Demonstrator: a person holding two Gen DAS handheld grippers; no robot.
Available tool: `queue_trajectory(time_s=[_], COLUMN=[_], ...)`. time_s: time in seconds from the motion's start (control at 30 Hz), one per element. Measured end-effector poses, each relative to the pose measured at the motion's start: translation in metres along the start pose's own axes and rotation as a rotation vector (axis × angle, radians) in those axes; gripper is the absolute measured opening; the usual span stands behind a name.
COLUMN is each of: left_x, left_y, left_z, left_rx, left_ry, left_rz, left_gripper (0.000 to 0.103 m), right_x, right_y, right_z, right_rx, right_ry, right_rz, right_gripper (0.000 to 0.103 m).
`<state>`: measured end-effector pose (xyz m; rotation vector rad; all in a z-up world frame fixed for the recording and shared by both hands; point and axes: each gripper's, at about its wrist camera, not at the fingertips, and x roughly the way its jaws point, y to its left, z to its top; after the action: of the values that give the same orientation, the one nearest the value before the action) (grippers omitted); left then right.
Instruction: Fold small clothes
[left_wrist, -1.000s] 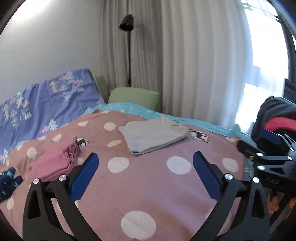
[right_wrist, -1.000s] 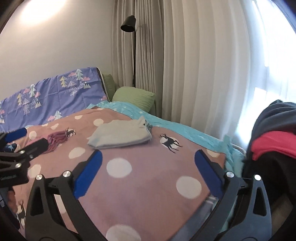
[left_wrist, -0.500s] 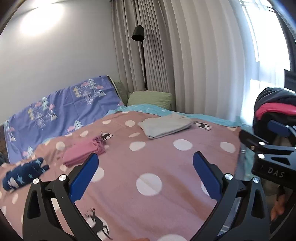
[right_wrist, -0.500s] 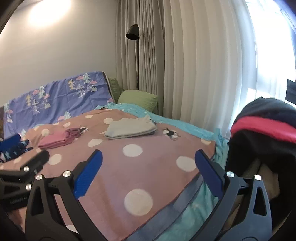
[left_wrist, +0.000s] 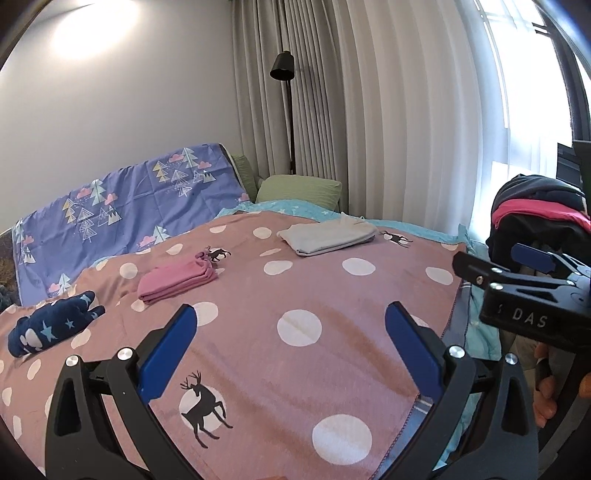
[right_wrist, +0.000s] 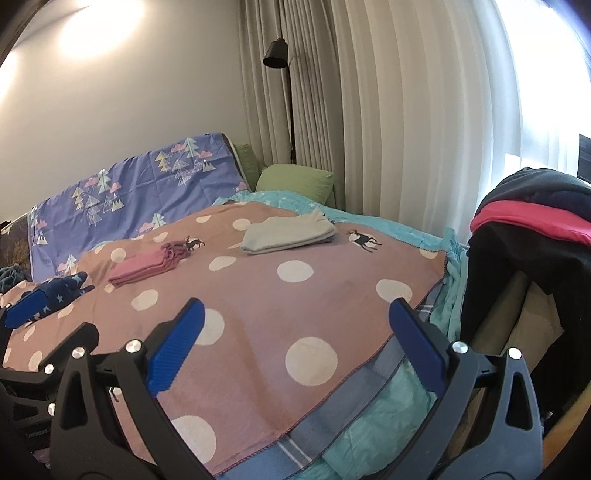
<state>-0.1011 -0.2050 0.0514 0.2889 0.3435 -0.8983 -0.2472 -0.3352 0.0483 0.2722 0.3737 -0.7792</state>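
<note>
We see three folded garments on the bed (left_wrist: 295, 295): grey (left_wrist: 327, 238), pink (left_wrist: 177, 282), navy starred (left_wrist: 51, 325). Their long axes all run left-right, slightly tilted. Left gripper (left_wrist: 291, 345) and right gripper (right_wrist: 295, 345) both gape, holding nothing.

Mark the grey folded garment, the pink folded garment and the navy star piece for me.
grey folded garment (left_wrist: 327, 238), left wrist view, top face.
pink folded garment (left_wrist: 177, 279), left wrist view, top layer.
navy star piece (left_wrist: 51, 326), left wrist view, middle.

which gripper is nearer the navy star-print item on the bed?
Left. The left gripper hangs open just right of the navy star-print item; the right gripper sits farther right, toward the dark clothes pile.
</note>
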Motion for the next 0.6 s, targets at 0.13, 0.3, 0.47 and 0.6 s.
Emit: queue_trajectory(time_s=[0.13,0.3,0.47,0.6], left_x=[-0.0022,-0.0021,-0.0014,-0.0015], left_y=[-0.0023,0.0001,0.0020,0.0027], left_z=[-0.0019,-0.0050,-0.0065,-0.0069], left_rx=[-0.001,-0.023,-0.031,-0.031], left_ry=[0.011,0.021,0.027,0.029], left_rz=[-0.005,-0.004,0.006,0.009], left_gripper=[0.102,0.102,0.102,0.102], right_x=[-0.0043,-0.0065,-0.0052,-0.0037], right_y=[0.0036,0.0032,0.0038,0.0044], right_z=[-0.0005,-0.0014,-0.0030,-0.0028], right_rx=[-0.021,-0.039,-0.043,-0.046], right_ry=[-0.009,-0.019,-0.007,-0.001], right_rz=[-0.007,-0.022,-0.019,-0.012], right_gripper=[0.101,0.101,0.101,0.101])
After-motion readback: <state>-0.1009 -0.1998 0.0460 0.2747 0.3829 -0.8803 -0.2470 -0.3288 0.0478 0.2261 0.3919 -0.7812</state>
